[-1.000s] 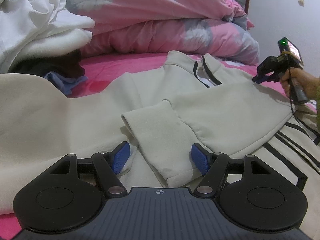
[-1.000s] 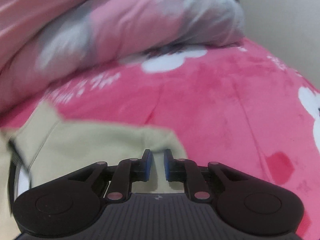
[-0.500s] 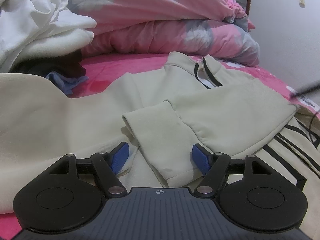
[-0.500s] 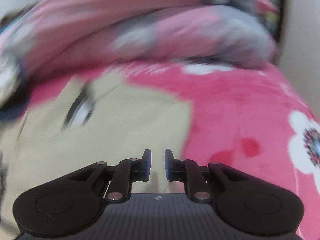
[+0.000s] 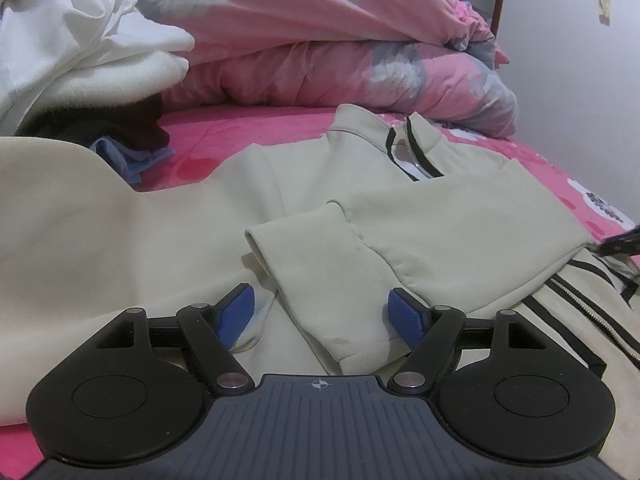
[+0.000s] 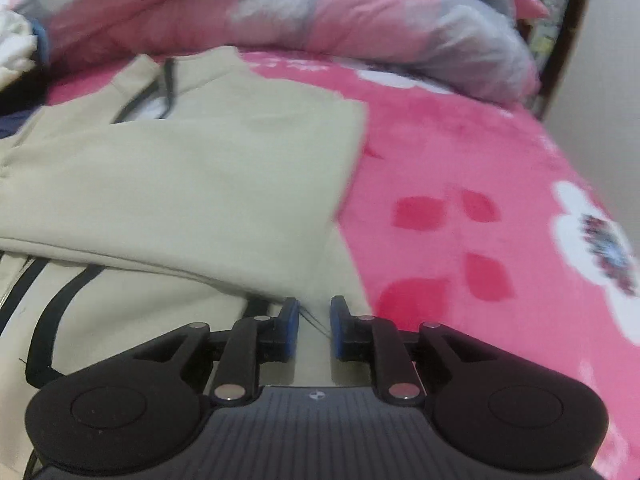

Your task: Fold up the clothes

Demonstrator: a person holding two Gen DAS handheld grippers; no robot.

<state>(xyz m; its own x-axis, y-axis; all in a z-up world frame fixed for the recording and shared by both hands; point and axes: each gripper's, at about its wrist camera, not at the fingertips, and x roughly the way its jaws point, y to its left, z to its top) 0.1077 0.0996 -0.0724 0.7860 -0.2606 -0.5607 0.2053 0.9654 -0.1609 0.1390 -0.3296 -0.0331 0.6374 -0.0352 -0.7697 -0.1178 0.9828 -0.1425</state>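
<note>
1. A cream zip jacket (image 5: 280, 184) with black stripes lies spread across a bed covered by a pink flowered blanket (image 6: 460, 168); its stand-up collar points toward the far end of the bed.
2. One sleeve (image 5: 460, 220) is folded across the chest of the jacket, and its cuff (image 5: 328, 280) ends near the middle of the front.
3. The left hand-held gripper (image 5: 322, 312) stands wide, its jaws having just been opening. The cuff lies between the blue pads (image 5: 236, 314), and neither pad presses on it.
4. The right hand-held gripper (image 6: 314, 328) is narrow, with a small gap between its jaws. Cream cloth and a thin dark thread show through that gap, but the pads do not seem to pinch them; the view is blurred here, so I cannot be sure.
5. In the right wrist view the folded sleeve (image 6: 180, 184) lies just ahead of the gripper, with the jacket's right edge (image 6: 352, 280) meeting the blanket beside it.
6. A black zip line and stripes (image 5: 580, 320) run down the jacket's lower front at the right of the left wrist view.
7. A pink and grey quilt (image 5: 320, 40) is heaped at the far end of the bed.
8. A pile of white clothes (image 5: 80, 48) sits at the far left, above dark cloth (image 5: 136, 124) and a scrap of blue cloth (image 5: 132, 158).
</note>
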